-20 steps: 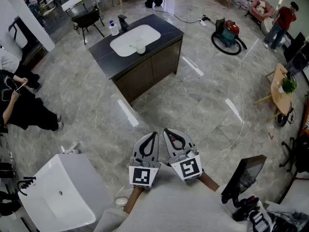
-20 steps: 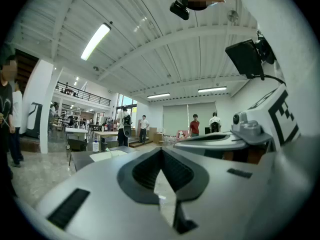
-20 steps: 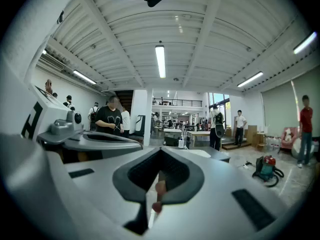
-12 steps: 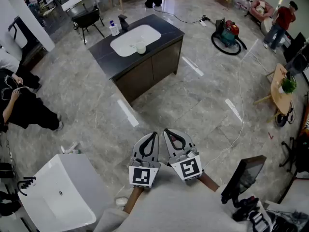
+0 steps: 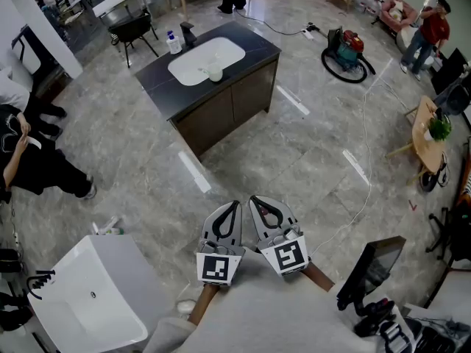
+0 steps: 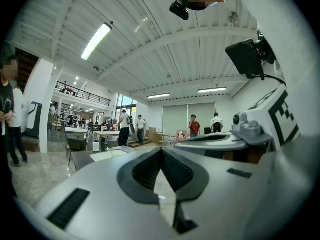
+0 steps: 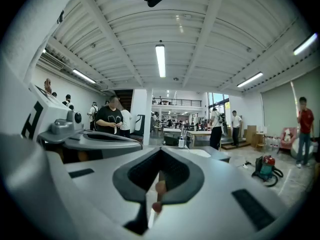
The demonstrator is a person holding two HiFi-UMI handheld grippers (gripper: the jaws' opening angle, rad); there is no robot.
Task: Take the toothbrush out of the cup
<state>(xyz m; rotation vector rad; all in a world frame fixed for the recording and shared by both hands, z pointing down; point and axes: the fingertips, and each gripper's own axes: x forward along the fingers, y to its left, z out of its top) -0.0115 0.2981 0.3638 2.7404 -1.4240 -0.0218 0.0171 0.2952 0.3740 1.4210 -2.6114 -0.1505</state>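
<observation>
A small white cup (image 5: 214,73) stands at the rim of the white basin in a dark vanity counter (image 5: 254,46), far across the floor. The toothbrush in it is too small to make out. My left gripper (image 5: 229,207) and right gripper (image 5: 258,201) hang side by side close to my body, well short of the counter, pointing roughly toward it. Both are shut with nothing between the jaws. The left gripper (image 6: 161,151) looks along its closed jaws at the counter top (image 6: 107,155). The right gripper (image 7: 160,151) sees the same counter (image 7: 200,152).
A soap bottle (image 5: 173,44) and a black tap stand at the counter's back. A white tub (image 5: 88,293) lies at lower left, a black screen on a stand (image 5: 374,267) at lower right. A vacuum cleaner (image 5: 347,54) and a floor cable (image 5: 364,160) are to the right. People stand at the left (image 5: 29,160).
Both grippers have stayed where they were. Only bystanders shifted: the person at the left edge and the one in red at the far right moved slightly.
</observation>
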